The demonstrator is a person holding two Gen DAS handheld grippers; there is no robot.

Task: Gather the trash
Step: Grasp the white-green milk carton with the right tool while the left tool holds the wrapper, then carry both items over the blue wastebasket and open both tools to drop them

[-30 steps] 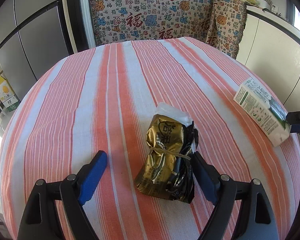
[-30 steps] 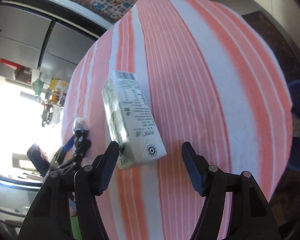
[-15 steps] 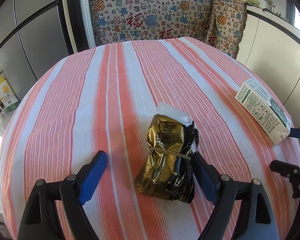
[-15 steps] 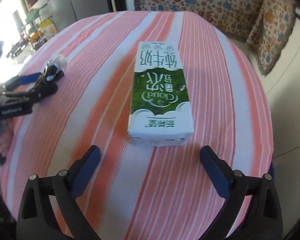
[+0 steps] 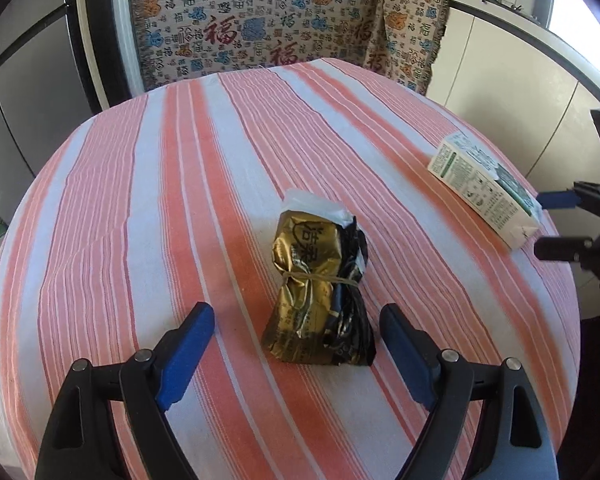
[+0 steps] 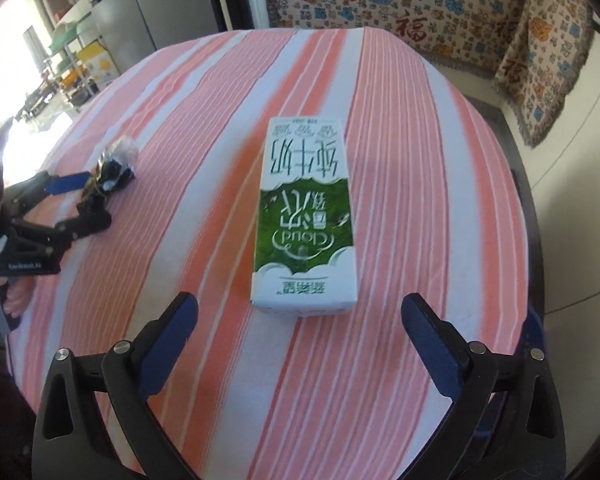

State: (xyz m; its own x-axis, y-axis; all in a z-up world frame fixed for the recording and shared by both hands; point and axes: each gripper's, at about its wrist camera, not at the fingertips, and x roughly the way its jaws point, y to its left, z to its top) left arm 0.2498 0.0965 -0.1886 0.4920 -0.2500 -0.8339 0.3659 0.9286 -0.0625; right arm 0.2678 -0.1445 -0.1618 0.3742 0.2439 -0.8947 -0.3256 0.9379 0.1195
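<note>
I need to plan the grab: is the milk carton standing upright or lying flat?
Lying flat. The milk carton rests on one broad side on the striped tablecloth, printed front facing up, its length along the table.

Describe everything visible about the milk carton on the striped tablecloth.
The milk carton is a rectangular paperboard box, white with a green lower panel, Chinese characters and "Cloud" lettering. It lies flat, front face up, near the edge of the striped tablecloth. The open right gripper sits just short of it; nothing touches it but the cloth.
</note>
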